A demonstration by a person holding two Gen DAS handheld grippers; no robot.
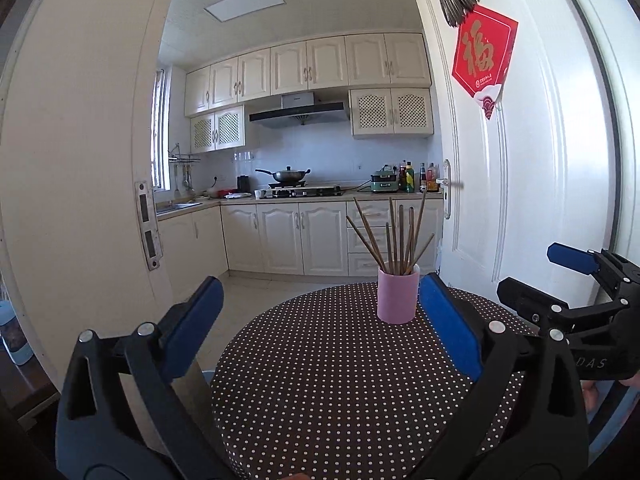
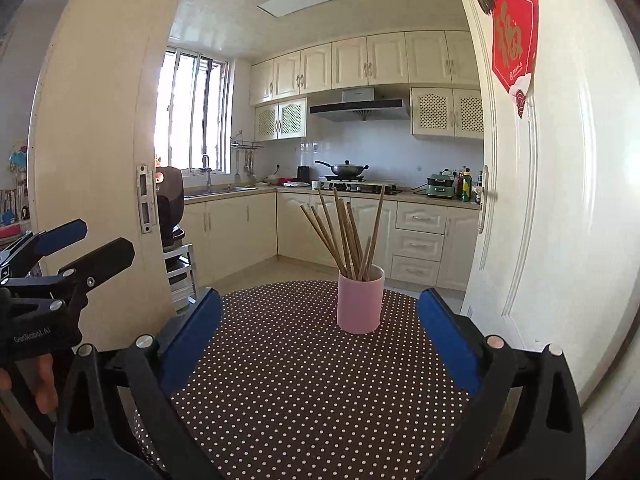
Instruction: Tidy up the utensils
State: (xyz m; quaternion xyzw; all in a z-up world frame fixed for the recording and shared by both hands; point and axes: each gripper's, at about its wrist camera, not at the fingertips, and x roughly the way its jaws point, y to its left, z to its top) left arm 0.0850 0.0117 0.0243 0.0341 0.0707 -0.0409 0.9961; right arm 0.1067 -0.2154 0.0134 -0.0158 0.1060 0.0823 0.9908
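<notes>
From the left wrist, the left tool (image 1: 320,320) hangs over the near part of the dotted surface (image 1: 340,392) with its blue pads spread wide and nothing between them. The pink cup (image 1: 398,296) stands upright toward the far edge, just beside the right pad in this view, holding the chopsticks (image 1: 394,236), which fan out loosely above its rim. The right tool (image 1: 560,276) shows at the right edge, its fingers also parted and empty.

From the right wrist, the right tool (image 2: 320,328) is likewise spread open and empty above the surface (image 2: 300,392). The cup (image 2: 360,300) sits ahead, between the pads but apart from both, with the chopsticks (image 2: 348,232) leaning mostly left. The left tool (image 2: 76,244) appears at the left edge, open.

The cup looks tall and light and sits close to the far rim, so a sideways nudge from a pad could tip it off. Pinching one splayed stick may drag its neighbours out.
</notes>
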